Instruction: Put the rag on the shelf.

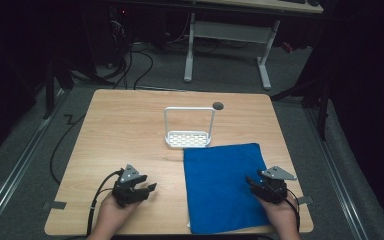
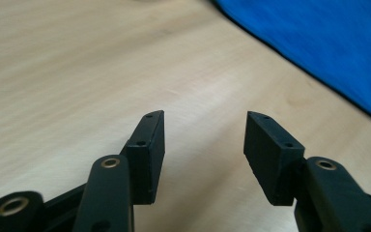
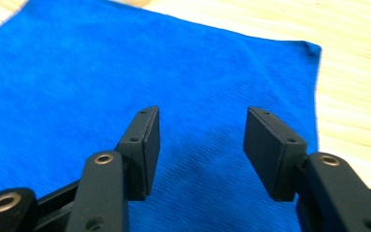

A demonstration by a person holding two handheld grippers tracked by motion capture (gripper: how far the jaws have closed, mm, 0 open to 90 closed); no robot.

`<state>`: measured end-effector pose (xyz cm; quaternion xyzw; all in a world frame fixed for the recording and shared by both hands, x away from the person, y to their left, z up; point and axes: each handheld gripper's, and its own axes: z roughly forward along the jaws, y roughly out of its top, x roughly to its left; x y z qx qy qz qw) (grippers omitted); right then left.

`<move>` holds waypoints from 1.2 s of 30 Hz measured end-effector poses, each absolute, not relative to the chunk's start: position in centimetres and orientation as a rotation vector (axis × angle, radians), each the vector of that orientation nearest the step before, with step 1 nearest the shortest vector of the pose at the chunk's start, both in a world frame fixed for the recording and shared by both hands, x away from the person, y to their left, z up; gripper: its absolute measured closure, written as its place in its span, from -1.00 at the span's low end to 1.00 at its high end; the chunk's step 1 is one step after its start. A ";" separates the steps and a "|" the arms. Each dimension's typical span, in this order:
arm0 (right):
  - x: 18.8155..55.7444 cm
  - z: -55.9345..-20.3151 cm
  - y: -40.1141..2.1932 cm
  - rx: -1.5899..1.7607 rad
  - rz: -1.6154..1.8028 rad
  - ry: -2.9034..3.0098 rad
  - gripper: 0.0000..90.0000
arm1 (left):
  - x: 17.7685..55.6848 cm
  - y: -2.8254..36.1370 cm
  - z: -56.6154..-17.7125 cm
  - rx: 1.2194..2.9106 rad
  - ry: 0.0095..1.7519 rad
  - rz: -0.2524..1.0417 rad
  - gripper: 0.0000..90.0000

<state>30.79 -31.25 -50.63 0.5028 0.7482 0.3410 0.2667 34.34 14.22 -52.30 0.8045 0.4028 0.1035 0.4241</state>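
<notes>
A blue cloth (image 1: pixel 224 186) lies flat on the right half of the wooden surface (image 1: pixel 125 135), its near edge at the surface's near edge and its far edge just beside a white wire rack (image 1: pixel 189 128). The right hand-held gripper (image 1: pixel 254 182) is held over the cloth's right edge, its jaws spread wide with nothing between them. The left hand-held gripper (image 1: pixel 149 188) is kept over bare wood to the left of the cloth, likewise wide open and empty.

The step in hand is judged to be taking hold of the cloth. It would be done well if each gripper were lowered onto an edge or corner, one jaw slid under the fabric, and the jaws closed only once a single layer is caught, so that the cloth is not bunched or dragged into the rack.
</notes>
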 end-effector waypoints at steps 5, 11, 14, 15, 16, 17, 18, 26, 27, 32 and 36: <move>30.8 -50.9 -31.0 1.352 0.935 2.030 0.07 | 35.0 14.9 -52.6 1.971 1.048 0.253 0.10; 31.1 -50.8 -31.3 1.396 0.960 2.007 0.12 | 35.0 14.4 -52.8 1.972 1.039 0.235 0.12; 31.0 -50.7 -31.7 1.404 0.967 1.986 0.26 | 34.7 13.0 -52.3 1.976 0.999 0.207 0.45; 30.9 -50.6 -31.7 1.419 0.962 1.978 0.37 | 34.7 12.5 -52.2 1.972 0.990 0.190 0.57; 30.9 -50.5 -31.8 1.422 0.965 1.983 0.45 | 34.6 11.8 -52.1 1.969 0.971 0.183 0.71; 30.9 -50.5 -31.8 1.422 0.965 1.983 0.45 | 34.6 11.8 -52.1 1.969 0.971 0.183 0.85; 30.8 -50.2 -32.1 1.418 0.979 1.967 0.58 | 34.6 10.1 -51.8 1.992 0.931 0.155 0.92; 30.5 -49.8 -33.2 1.422 0.994 1.970 1.00 | 33.7 2.0 -51.5 2.089 0.744 0.107 1.00; 30.5 -49.7 -33.3 1.422 1.002 1.973 1.00 | 33.7 2.0 -51.5 2.089 0.744 0.107 1.00; 30.5 -49.7 -33.4 1.409 1.005 1.977 1.00 | 34.0 -0.6 -52.6 2.191 0.722 0.147 1.00; 30.4 -49.7 -33.4 1.403 1.004 1.977 1.00 | 33.8 -0.2 -52.8 2.211 0.701 0.163 1.00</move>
